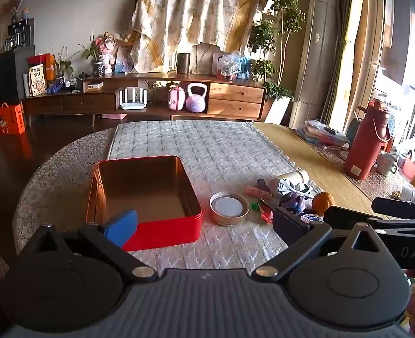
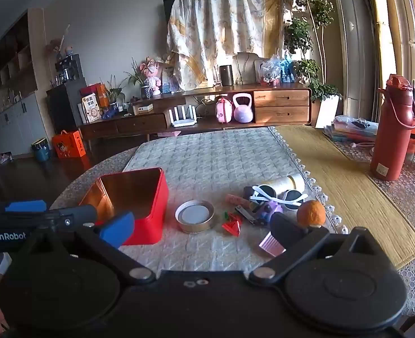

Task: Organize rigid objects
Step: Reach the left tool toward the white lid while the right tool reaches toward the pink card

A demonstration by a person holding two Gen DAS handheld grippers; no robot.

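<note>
An open red tin box (image 1: 162, 232) (image 2: 148, 219) with a coppery inside stands empty on the quilted mat. Right of it lies a round metal lid (image 1: 229, 208) (image 2: 194, 215). Further right is a pile of small things: an orange (image 1: 322, 202) (image 2: 311, 211), white sunglasses (image 2: 275, 194), a cream tube (image 2: 287, 181), red clips (image 2: 232, 225), a nail clipper (image 2: 245, 215), a purple toy (image 2: 270, 208) and a pink comb (image 2: 272, 243). My left gripper (image 1: 204, 225) is open and empty, above the box's near edge. My right gripper (image 2: 201, 229) is open and empty, near the lid.
A red thermos (image 1: 367, 140) (image 2: 393, 129), a mug (image 1: 386, 163) and stacked items stand at the table's right on a yellow runner (image 2: 348, 197). The table edge curves off at left. A TV cabinet stands beyond.
</note>
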